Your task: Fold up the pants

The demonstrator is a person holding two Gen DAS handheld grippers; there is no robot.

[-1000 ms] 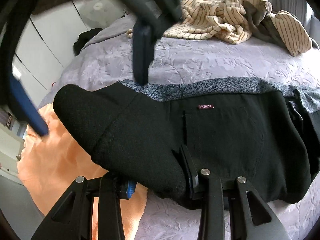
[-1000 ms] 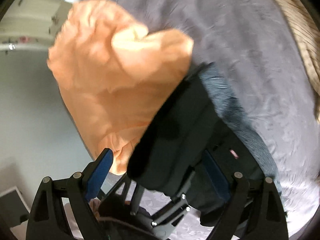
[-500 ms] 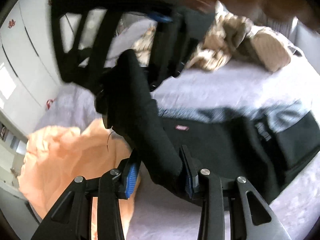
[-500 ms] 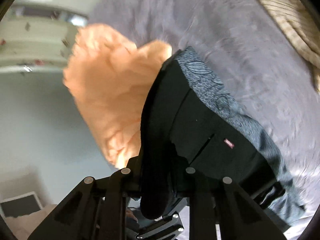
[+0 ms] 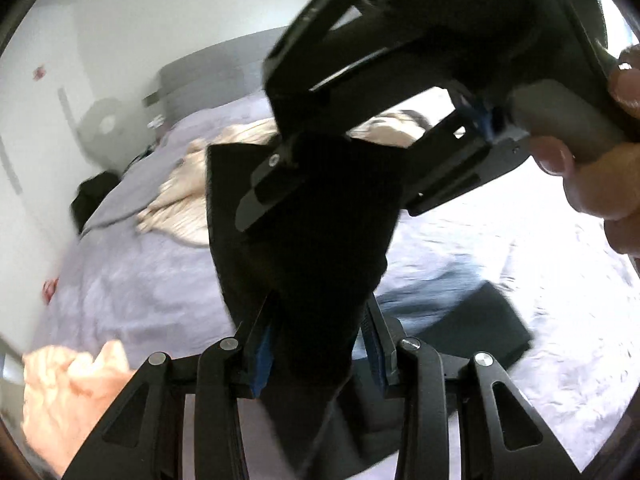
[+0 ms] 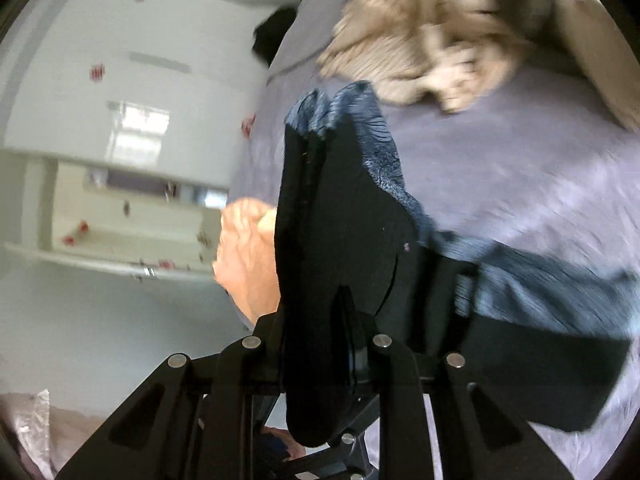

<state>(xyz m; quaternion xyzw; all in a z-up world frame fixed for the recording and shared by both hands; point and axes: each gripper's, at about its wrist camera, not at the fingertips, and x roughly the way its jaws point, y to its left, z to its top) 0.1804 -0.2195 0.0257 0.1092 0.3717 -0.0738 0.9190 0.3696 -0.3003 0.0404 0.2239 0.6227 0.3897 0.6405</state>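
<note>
Lavender-covered bed (image 5: 480, 248) below; the left hand-held gripper (image 5: 320, 344) and right hand-held gripper (image 6: 320, 344) are each clamped on lifted black pants (image 5: 304, 240).

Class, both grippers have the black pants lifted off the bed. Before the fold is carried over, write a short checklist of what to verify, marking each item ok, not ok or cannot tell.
1. Left gripper clamped on the pants: ok, black cloth fills its jaws.
2. Right gripper clamped on the pants: ok, jaws shut on a thick fold.
3. Lifted part clear of the orange cloth: ok.
4. Rest of the pants lying on the bed: ok.
5. Landing area free of the striped blanket: ok, it lies farther up.
6. Edges lined up: cannot tell, picture blurred.
</note>
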